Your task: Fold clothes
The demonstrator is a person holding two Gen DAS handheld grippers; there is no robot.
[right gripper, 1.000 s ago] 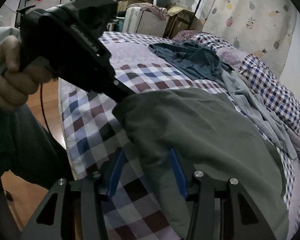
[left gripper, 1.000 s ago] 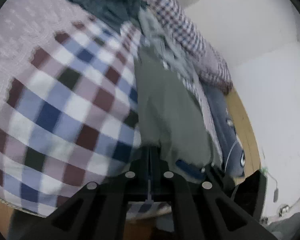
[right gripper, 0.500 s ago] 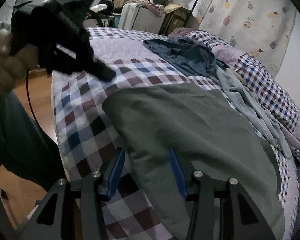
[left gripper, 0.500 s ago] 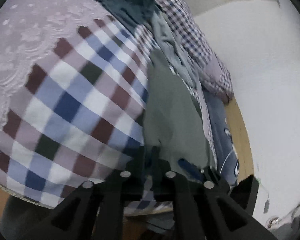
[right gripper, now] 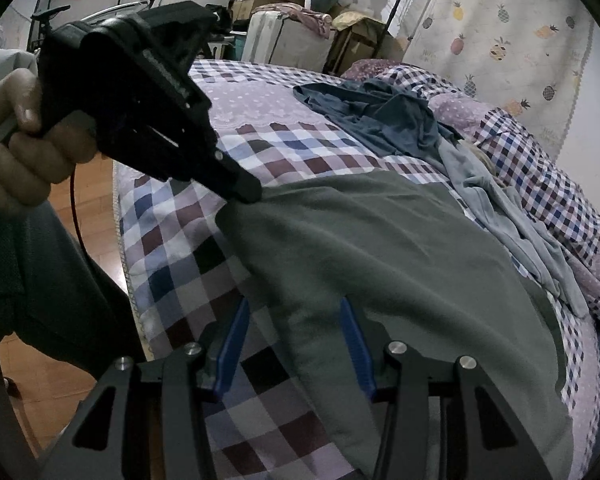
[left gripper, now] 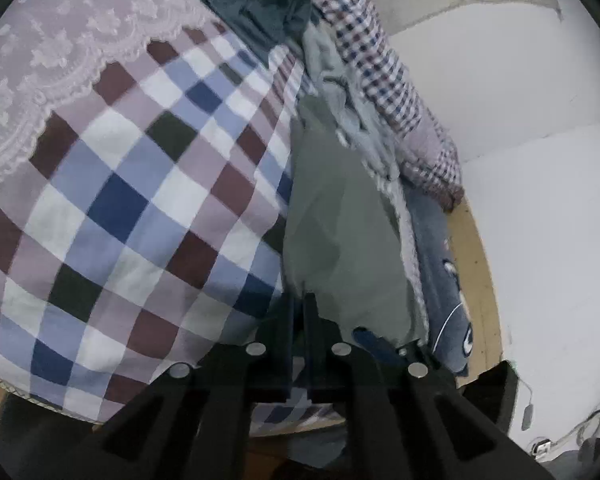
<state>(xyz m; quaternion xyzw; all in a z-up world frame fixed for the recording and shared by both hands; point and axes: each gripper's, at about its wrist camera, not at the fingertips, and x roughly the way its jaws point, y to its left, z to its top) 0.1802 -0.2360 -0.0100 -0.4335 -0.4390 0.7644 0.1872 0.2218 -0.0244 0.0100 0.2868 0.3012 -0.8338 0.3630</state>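
Green garment [right gripper: 380, 264] lies pinched by left gripper [right gripper: 249, 196], under parted right gripper [right gripper: 296, 320].

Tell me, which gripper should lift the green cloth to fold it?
Probably left. The left gripper is shut on the green cloth's corner; the right gripper hangs open over its near edge.

A matt, smooth grey-green cloth garment [right gripper: 400, 264] is seen on the checked woven bedspread [right gripper: 172, 264]. Beside the bedspread, glossy wooden flooring [right gripper: 96, 184] is seen.
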